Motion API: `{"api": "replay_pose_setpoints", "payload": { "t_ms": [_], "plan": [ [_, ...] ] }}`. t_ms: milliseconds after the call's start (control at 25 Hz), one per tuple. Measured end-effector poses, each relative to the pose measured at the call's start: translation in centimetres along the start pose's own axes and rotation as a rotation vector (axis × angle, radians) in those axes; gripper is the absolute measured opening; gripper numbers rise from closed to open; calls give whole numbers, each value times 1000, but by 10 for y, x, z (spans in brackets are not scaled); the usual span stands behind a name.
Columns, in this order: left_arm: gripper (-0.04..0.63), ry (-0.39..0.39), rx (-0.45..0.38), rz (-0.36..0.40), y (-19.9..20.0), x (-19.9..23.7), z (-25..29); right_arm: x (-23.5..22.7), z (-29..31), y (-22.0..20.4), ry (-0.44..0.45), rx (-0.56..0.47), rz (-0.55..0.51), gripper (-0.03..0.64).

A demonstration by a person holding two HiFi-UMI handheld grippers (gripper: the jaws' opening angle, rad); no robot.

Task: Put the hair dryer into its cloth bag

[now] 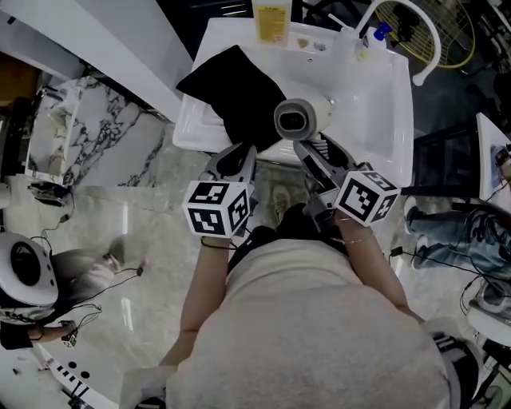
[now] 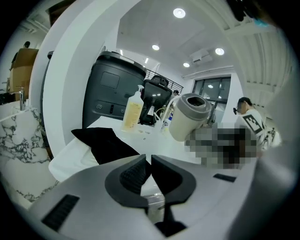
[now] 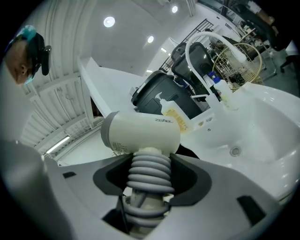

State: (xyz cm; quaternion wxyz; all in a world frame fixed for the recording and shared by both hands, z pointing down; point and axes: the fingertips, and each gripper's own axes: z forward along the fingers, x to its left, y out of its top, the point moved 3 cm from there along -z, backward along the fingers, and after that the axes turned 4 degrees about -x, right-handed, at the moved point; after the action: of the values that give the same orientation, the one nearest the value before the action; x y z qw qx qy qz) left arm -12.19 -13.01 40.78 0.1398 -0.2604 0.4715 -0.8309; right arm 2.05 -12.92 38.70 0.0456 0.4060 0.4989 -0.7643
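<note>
A cream hair dryer (image 1: 302, 117) with its grey cord wound round the handle (image 3: 149, 173) is held up over the front of the white washbasin (image 1: 375, 120). My right gripper (image 1: 310, 156) is shut on that cord-wrapped handle (image 3: 149, 176); the dryer body (image 3: 140, 133) lies crosswise above the jaws. The black cloth bag (image 1: 235, 92) lies draped over the basin's left front corner, also seen in the left gripper view as a dark cloth bag (image 2: 104, 144). My left gripper (image 1: 242, 157) is shut on nothing, just short of the bag (image 2: 149, 169). The dryer (image 2: 188, 117) hangs to its right.
A yellow bottle (image 1: 271, 22) and small bottles (image 1: 369, 40) stand on the basin's back ledge by a white curved faucet (image 1: 421, 36). A marble counter (image 1: 88, 132) is at left. A person sits at the right edge (image 1: 455, 232); another person is at lower left (image 1: 48, 279).
</note>
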Motion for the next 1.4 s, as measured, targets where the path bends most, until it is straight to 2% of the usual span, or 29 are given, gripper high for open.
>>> {"api": "replay_pose_setpoints", "payload": {
  "t_ms": [160,280,360,480,680,800,960,1160,1280,1400],
  "plan": [
    [15,15,78,30,-4,6,26,-27,15,17,-17,22,28,238],
    [19,6,123,105,-7,9,44,-43,26,26,-20,33,37,238],
    [69,-30,161,165,-12,7,56,-53,33,29,-17,49,44,238],
    [154,-77,248,259,-24,3,71,-66,40,31,-16,78,52,238],
    [166,-108,433,380,-49,12,83,-81,49,31,-15,104,65,238],
    [167,-111,514,429,-60,18,85,-84,51,30,-2,118,63,238],
    [167,-125,593,437,-72,22,88,-87,52,29,4,132,60,238],
    [141,-118,626,349,-73,25,93,-91,51,30,6,136,51,238],
    [115,-141,645,370,-74,21,94,-93,49,32,8,139,40,238],
    [49,-144,652,391,-74,17,95,-94,47,34,-1,140,21,238]
  ]
}}
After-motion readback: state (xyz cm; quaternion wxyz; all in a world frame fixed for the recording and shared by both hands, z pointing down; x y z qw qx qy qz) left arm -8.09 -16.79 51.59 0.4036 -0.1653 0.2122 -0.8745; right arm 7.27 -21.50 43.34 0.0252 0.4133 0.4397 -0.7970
